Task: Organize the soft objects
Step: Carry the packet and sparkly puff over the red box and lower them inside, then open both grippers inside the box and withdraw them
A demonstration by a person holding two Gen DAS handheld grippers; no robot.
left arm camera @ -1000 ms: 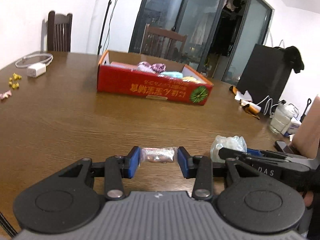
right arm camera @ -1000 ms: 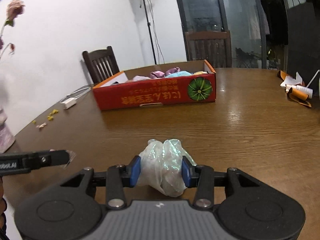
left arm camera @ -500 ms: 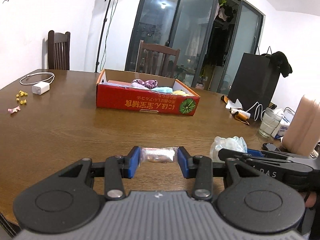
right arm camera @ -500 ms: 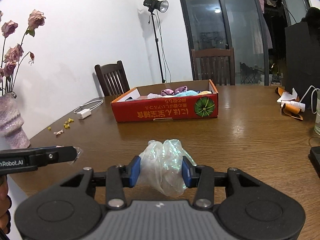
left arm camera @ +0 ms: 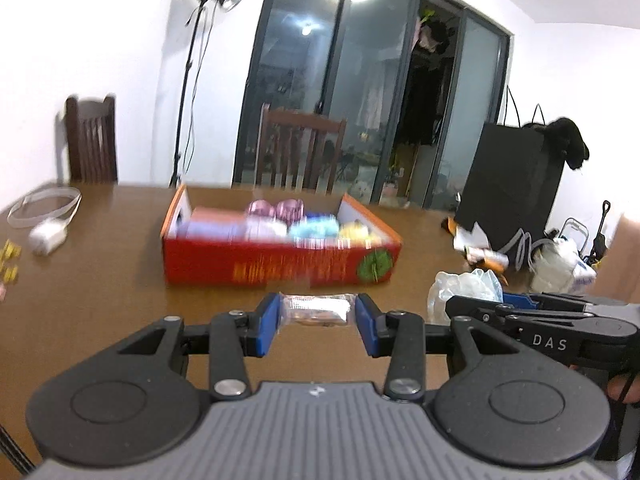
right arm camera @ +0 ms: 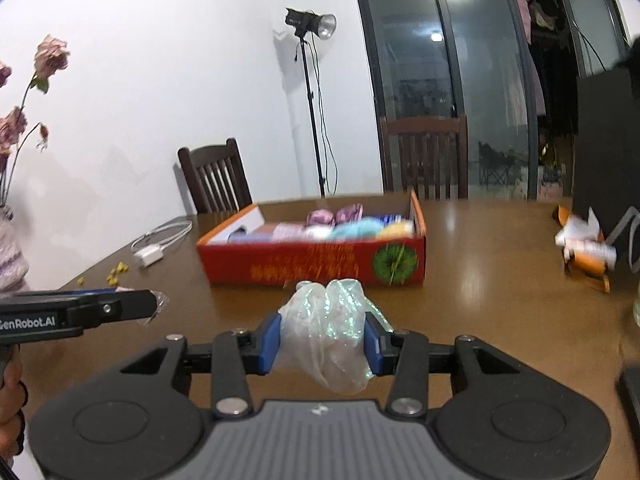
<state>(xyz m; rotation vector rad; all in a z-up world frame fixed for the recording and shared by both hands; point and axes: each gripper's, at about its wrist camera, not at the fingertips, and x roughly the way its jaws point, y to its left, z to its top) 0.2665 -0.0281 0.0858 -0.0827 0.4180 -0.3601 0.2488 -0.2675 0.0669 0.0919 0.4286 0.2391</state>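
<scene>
table: glossy wood | box: red printed cardboard | bag: crinkled iridescent plastic

White wall, chairs (wooden)

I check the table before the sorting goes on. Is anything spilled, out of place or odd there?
Small yellow bits lie scattered on the table near a white charger, left of the red box. Crumpled orange and white wrappers lie at the right. Nothing looks spilled or damaged.

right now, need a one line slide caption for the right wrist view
Right gripper clamps a crumpled iridescent plastic bag above the brown wooden table, facing the red cardboard box of soft items.
</scene>
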